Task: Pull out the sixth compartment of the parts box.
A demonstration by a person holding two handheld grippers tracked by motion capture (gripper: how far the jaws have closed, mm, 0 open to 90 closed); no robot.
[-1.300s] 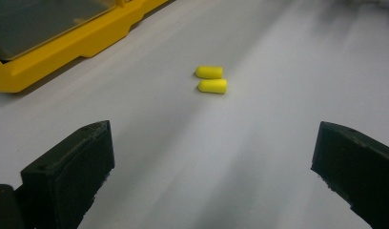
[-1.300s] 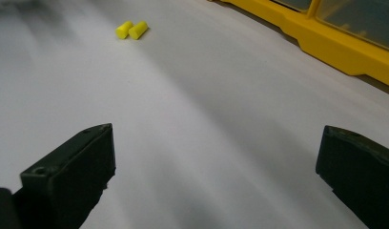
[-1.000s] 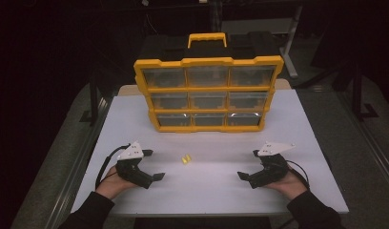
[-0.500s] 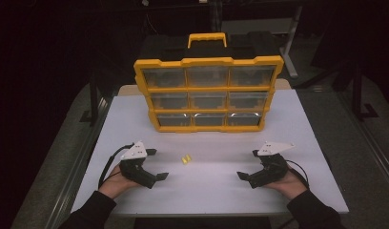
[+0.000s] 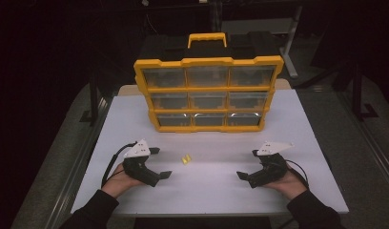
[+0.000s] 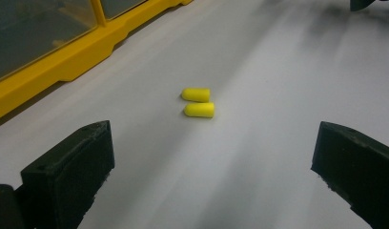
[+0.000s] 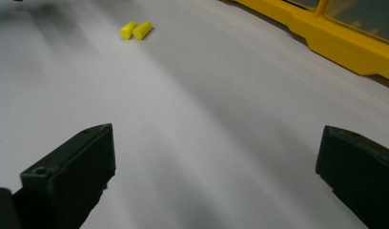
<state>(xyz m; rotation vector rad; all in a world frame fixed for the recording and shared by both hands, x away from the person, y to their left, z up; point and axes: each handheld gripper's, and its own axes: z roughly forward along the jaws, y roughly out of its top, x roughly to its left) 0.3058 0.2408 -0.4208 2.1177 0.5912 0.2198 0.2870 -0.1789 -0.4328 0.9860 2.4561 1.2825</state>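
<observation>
Left gripper (image 5: 160, 162) has edged closer to the yellow earplugs (image 5: 185, 159).

White table (image 5: 302, 129) carries a yellow organizer case (image 5: 208, 94) and two yellow earplugs (image 5: 185, 160)

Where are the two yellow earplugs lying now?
In the high view the yellow earplugs lie side by side on the white table, nearer the left gripper, before the organizer.

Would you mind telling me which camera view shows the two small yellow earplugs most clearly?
The left gripper view: the yellow earplugs lie side by side, close and sharp, ahead of its open jaws. The right gripper view shows them smaller and far off, near its top edge; the high view shows a tiny yellow speck between the two grippers.
</observation>
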